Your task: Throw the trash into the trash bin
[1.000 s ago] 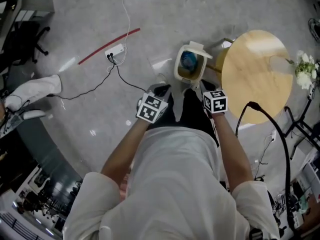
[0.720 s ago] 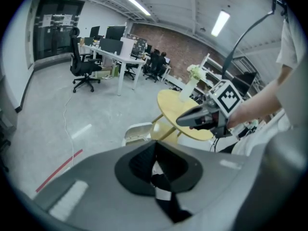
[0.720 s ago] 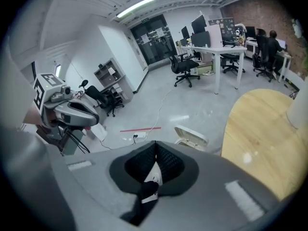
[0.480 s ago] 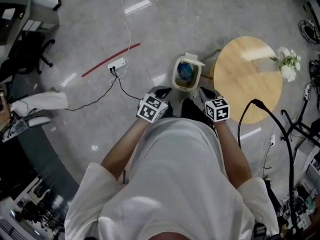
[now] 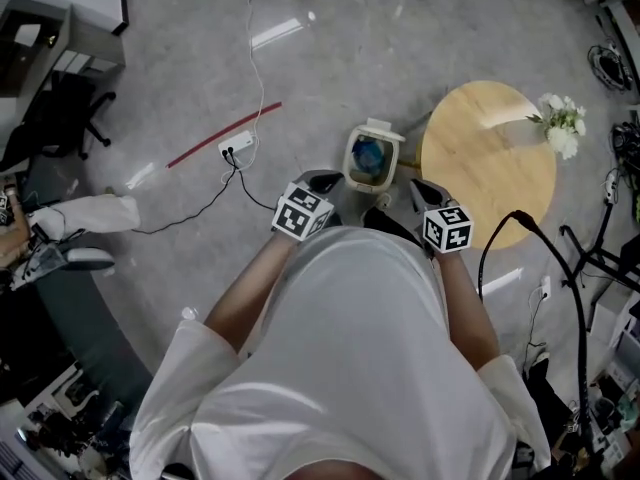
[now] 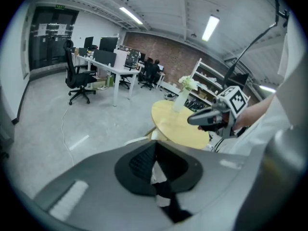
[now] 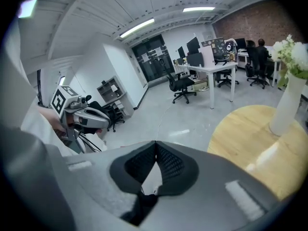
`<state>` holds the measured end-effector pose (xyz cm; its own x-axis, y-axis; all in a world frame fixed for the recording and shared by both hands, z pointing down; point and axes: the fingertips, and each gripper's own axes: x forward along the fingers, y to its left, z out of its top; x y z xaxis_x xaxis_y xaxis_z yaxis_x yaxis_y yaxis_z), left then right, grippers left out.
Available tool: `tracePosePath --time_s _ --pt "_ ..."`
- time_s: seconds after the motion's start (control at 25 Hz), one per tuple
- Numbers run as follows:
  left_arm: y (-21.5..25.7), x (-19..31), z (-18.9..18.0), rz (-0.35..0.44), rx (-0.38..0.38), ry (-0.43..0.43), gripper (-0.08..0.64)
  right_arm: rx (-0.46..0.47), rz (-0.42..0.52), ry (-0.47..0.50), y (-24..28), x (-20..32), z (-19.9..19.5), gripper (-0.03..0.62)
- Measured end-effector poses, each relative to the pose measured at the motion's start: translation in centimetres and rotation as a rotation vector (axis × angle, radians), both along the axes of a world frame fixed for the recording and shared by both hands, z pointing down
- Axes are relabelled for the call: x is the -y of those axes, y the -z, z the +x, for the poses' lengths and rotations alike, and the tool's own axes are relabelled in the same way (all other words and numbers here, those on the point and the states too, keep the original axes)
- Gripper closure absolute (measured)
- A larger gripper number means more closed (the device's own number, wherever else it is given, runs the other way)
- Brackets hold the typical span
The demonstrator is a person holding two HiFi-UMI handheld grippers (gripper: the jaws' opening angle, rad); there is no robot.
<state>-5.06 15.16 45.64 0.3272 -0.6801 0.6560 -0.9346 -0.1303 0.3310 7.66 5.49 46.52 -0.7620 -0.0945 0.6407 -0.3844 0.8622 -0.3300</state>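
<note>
A cream trash bin (image 5: 371, 158) stands on the floor with its lid up and blue trash inside. My left gripper (image 5: 322, 181) hovers just left of the bin, and my right gripper (image 5: 418, 192) just right of it, both above the floor. The left gripper's (image 6: 155, 146) dark pads meet at the tips with nothing between them. The same holds for the right gripper (image 7: 155, 146). Each gripper view shows the other gripper: the right gripper (image 6: 216, 117) and the left gripper (image 7: 82, 114), both empty.
A round wooden table (image 5: 487, 163) with a vase of white flowers (image 5: 560, 126) stands right of the bin. A power strip (image 5: 237, 146) with cables and a red floor strip (image 5: 222, 135) lie to the left. A thick black cable (image 5: 540, 238) arcs at right. Desks and office chairs (image 6: 79, 78) stand farther off.
The person has straightened up: both grippers have risen from beside the bin, which now looks smaller and farther below. Both stay shut and empty.
</note>
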Motion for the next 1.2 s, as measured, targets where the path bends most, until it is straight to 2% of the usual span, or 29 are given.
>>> tracePosePath --time_s 0.56,1.2 --pt "1.8 0.7 0.8 0.031 0.015 -0.015 0.554 0.044 0.025 -0.076 2.2 1.1 1.6 0.591" --pt "2.1 1.5 0.6 0.035 0.018 -0.019 0.555 0.053 0.022 -0.063 2.7 1.0 0.6 0.591"
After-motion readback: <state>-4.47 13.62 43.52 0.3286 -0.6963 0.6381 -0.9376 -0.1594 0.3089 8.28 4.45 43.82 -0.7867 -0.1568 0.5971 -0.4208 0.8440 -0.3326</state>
